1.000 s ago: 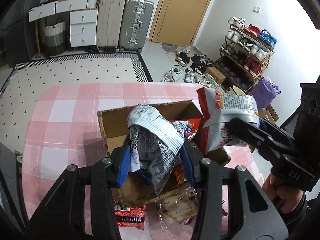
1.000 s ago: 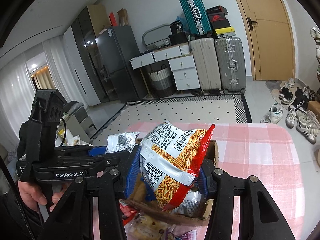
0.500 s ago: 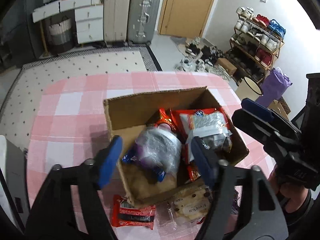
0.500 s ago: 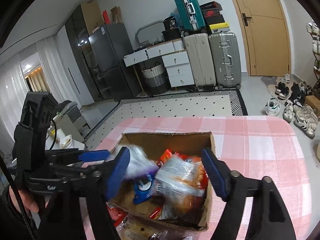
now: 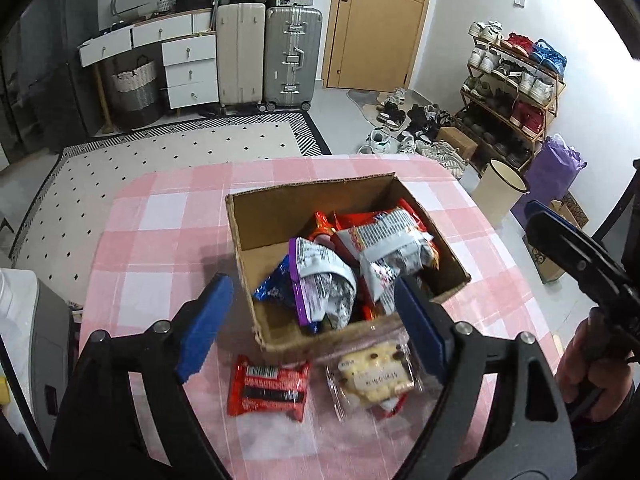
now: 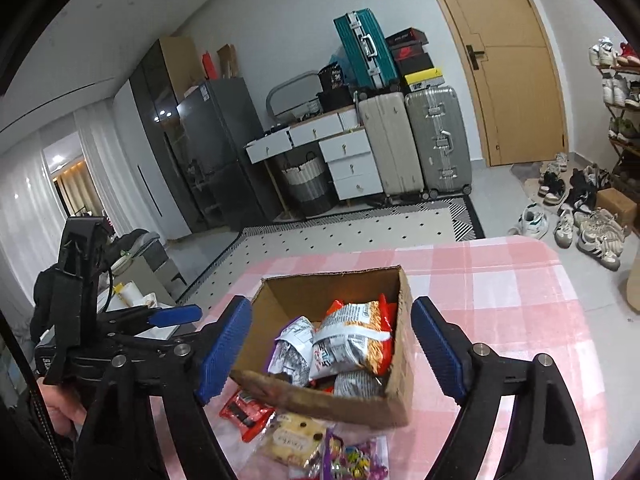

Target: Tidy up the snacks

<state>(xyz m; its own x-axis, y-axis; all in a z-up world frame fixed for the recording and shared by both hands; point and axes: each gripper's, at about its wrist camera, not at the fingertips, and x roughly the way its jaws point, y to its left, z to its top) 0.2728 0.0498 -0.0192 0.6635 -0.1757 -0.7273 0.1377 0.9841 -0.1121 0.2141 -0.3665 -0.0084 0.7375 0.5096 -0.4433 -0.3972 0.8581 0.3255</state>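
An open cardboard box (image 5: pixel 264 216) (image 6: pixel 404 376) on the pink checked table holds several snack bags, among them a purple-edged silver bag (image 5: pixel 320 276) and a red-and-silver bag (image 5: pixel 392 244) (image 6: pixel 352 344). My left gripper (image 5: pixel 312 328) is open and empty above the box's near edge. My right gripper (image 6: pixel 332 348) is open and empty over the box. A red packet (image 5: pixel 268 390) (image 6: pixel 244 408) and a clear pack of biscuits (image 5: pixel 372 376) (image 6: pixel 292 440) lie on the table in front of the box. A colourful candy bag (image 6: pixel 352 456) lies beside the biscuits.
The table (image 5: pixel 160 220) has a rounded far edge with a rug beyond. A grey appliance (image 5: pixel 44 344) stands at the table's left. Suitcases, drawers and a shoe rack (image 5: pixel 516 92) line the room's walls.
Both grippers opened and dropped their snack bags into the box, then drew back and up. The bags now lie inside the box.
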